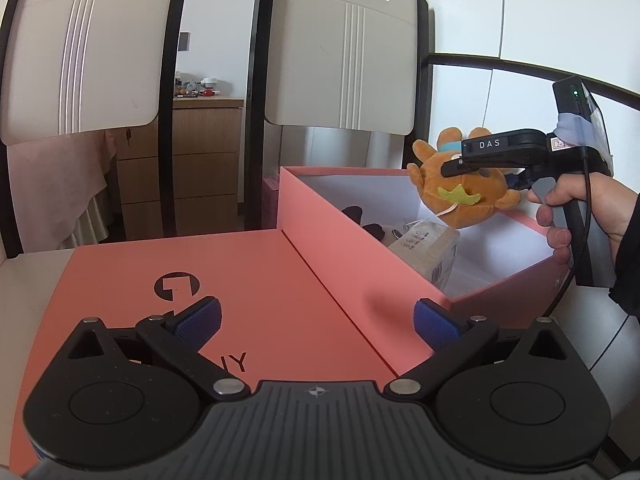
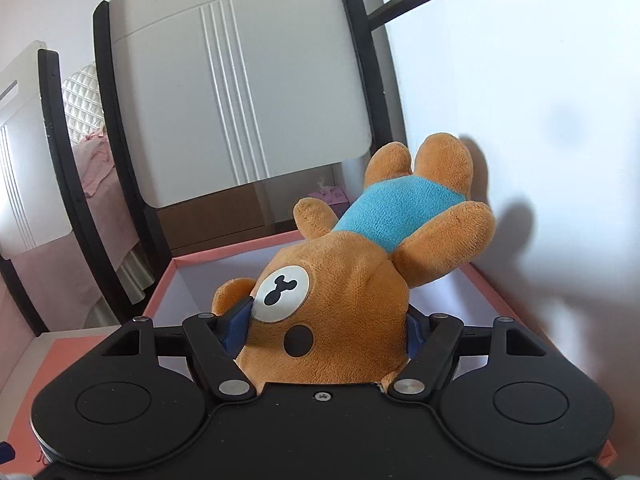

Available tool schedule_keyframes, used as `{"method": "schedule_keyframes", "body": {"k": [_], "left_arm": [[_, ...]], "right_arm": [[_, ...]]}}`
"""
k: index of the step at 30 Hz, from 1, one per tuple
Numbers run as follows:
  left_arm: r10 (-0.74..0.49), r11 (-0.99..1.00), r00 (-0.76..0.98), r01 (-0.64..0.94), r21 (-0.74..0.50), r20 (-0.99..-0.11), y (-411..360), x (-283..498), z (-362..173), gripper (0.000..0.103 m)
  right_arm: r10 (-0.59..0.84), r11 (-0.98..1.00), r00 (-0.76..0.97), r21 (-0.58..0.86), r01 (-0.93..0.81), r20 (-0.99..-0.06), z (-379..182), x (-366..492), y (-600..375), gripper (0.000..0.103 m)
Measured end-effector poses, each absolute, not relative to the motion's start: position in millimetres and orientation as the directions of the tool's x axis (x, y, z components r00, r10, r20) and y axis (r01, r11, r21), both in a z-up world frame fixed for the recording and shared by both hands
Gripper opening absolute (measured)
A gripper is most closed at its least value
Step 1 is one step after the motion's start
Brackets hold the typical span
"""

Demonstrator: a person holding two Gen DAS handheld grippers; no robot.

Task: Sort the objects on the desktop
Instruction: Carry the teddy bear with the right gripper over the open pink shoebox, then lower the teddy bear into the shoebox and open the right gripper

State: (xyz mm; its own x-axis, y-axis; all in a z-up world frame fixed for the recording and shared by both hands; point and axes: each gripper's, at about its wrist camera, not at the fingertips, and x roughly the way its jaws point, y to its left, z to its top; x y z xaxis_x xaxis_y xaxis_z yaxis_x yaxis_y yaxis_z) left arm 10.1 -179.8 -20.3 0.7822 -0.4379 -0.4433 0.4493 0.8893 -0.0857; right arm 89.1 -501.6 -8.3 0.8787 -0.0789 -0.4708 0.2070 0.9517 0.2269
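My left tool [image 1: 316,324] hangs wide open and empty over the flat salmon-pink cardboard lid [image 1: 224,280]. My right tool [image 2: 326,330] is clamped on the brown plush bear in a blue shirt [image 2: 352,300], above the open pink cardboard box [image 1: 340,216]. I judge this the placing step: next, lower and release.

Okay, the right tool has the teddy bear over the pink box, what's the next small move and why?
Probably lower the right tool a little and open it, so the teddy bear drops into the pink box. The bear hangs head-first, clamped between the pads, above the open box where other things already lie. The left tool is open and empty over the lid, so it need not move.
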Motion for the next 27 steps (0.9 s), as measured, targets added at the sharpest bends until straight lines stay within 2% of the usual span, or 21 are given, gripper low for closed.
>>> {"method": "schedule_keyframes", "body": {"k": [5,10,18,23,27], "left_arm": [[-0.423,0.895,0.789,0.439,-0.072,-0.446,-188,10,-23,0.103],[-0.404,0.905,0.799,0.421,-0.066,-0.446,-192,11,-24,0.103],[-0.362,0.926,0.827,0.373,-0.062,-0.430,-192,13,-22,0.103],[-0.348,0.931,0.832,0.363,-0.052,-0.432,-193,13,-22,0.103],[-0.341,0.933,0.835,0.358,-0.043,-0.432,-194,12,-21,0.103]], "right_arm": [[-0.084,0.956,0.871,0.207,0.208,-0.484,-17,82,-508,0.072],[-0.111,0.973,0.870,0.127,0.195,-0.481,-14,72,-501,0.072],[-0.218,0.975,0.846,-0.155,0.163,-0.486,-3,61,-485,0.072],[-0.249,0.955,0.818,-0.272,0.118,-0.519,-7,60,-476,0.072],[-0.258,0.948,0.785,-0.306,0.093,-0.563,-16,64,-475,0.072]]}}
